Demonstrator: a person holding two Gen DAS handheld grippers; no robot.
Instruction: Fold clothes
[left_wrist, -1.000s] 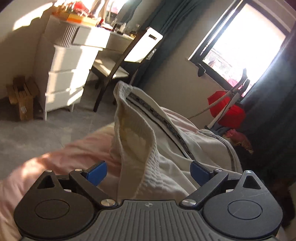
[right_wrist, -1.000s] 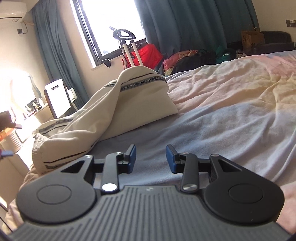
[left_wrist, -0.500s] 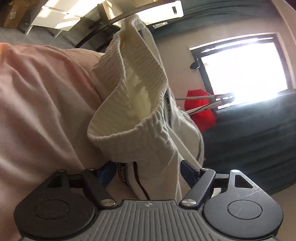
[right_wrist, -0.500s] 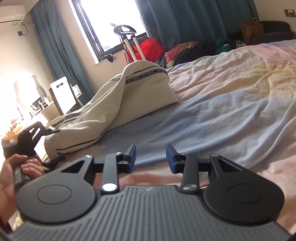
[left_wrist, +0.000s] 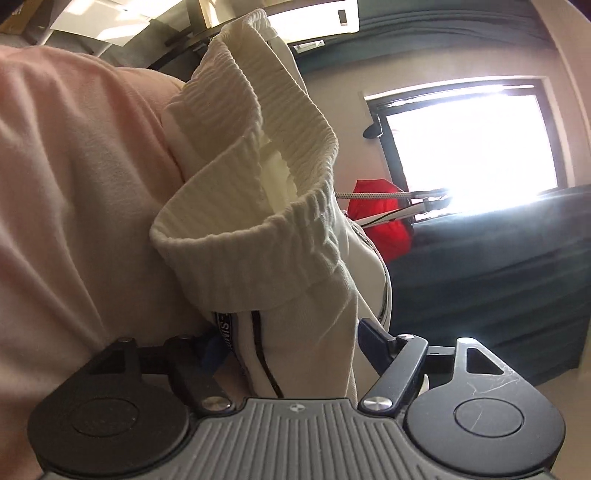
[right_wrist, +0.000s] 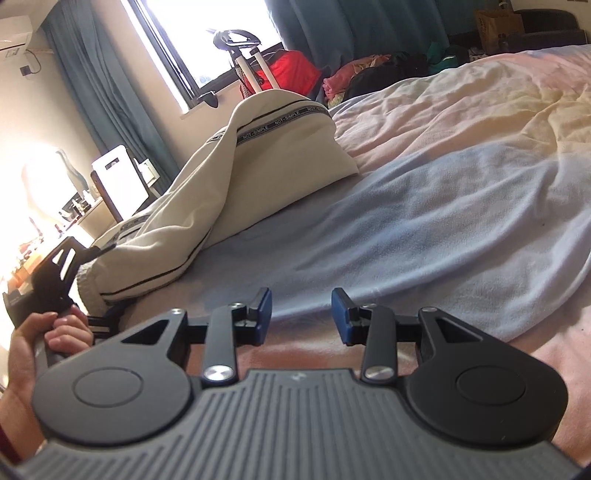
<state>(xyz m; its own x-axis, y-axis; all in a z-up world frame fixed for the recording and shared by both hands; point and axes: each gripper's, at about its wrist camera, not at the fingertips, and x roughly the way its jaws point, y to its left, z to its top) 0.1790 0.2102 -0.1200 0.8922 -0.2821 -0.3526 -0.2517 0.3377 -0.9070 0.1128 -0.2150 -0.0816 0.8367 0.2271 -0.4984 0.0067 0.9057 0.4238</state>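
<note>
**cream trousers between the left fingers, right gripper empty over the bed**

left wrist view, nearest first: the left gripper (left_wrist: 286, 350) has its two blue-tipped fingers (left_wrist: 371, 338) spread wide, and cream trousers (left_wrist: 255, 206) fill the space between them. the cloth presses against both fingers, but whether they pinch it cannot be told. a black side stripe with white lettering runs down to 6 o'clock. the ribbed waistband gapes open at the centre, rising toward 12 o'clock. a pink sheet (left_wrist: 74, 206) fills 9 o'clock. farther off, a red bag (left_wrist: 384, 221) at 3 o'clock, then a bright window (left_wrist: 469, 147) and dark teal curtain (left_wrist: 517, 266).

right wrist view, which alone shows the whole garment: the right gripper (right_wrist: 301, 314) has its fingers (right_wrist: 264, 306) apart, holding nothing, hovering low over the bedding. at 9 o'clock a person's hand (right_wrist: 55, 332) grips the handle of the other gripper, its tips at the waistband end of the trousers. the trousers lie in a long heap from 9 o'clock up to a raised hump near 12 o'clock, well apart from the right fingers. a blue blanket (right_wrist: 424, 229) spreads bare from the centre to 3 o'clock, open room beside the garment. beyond, a pale rumpled quilt (right_wrist: 498, 88), then piled clothes, the red bag and window along the far wall.
</note>
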